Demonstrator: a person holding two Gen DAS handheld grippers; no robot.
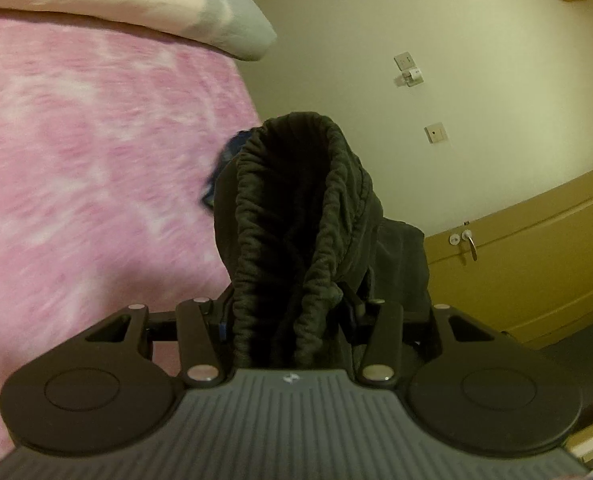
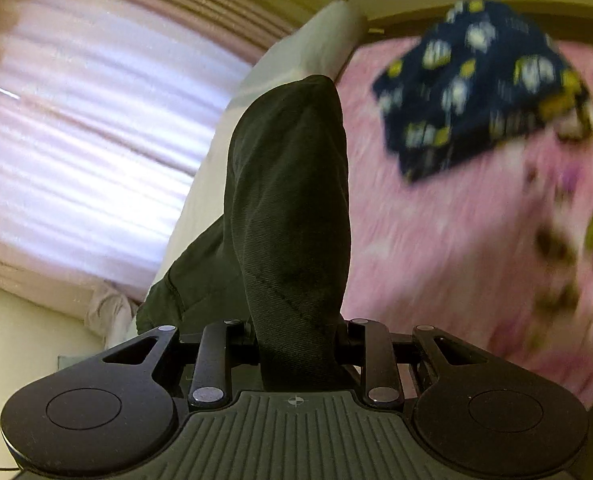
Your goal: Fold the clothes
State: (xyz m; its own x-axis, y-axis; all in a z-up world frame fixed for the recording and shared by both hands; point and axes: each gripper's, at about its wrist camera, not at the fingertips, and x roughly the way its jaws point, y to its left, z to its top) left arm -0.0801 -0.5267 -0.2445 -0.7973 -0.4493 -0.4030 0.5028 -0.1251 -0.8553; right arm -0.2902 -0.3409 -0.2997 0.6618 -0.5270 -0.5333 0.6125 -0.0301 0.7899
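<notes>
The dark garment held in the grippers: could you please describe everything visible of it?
The dark garment is black-olive woven cloth with a gathered elastic waistband and stitched seams. It is lifted above the pink bedspread, bunched; the left gripper clamps the waistband, the right gripper a smoother seamed part.

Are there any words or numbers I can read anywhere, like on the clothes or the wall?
No readable words or numbers anywhere.
Blue patterned cloth: white and yellow shapes, too blurred to tell if any are letters.
Wall plates: a small label, too small to read.
Left hand-held gripper: only a tiny logo mark, no letters.
</notes>
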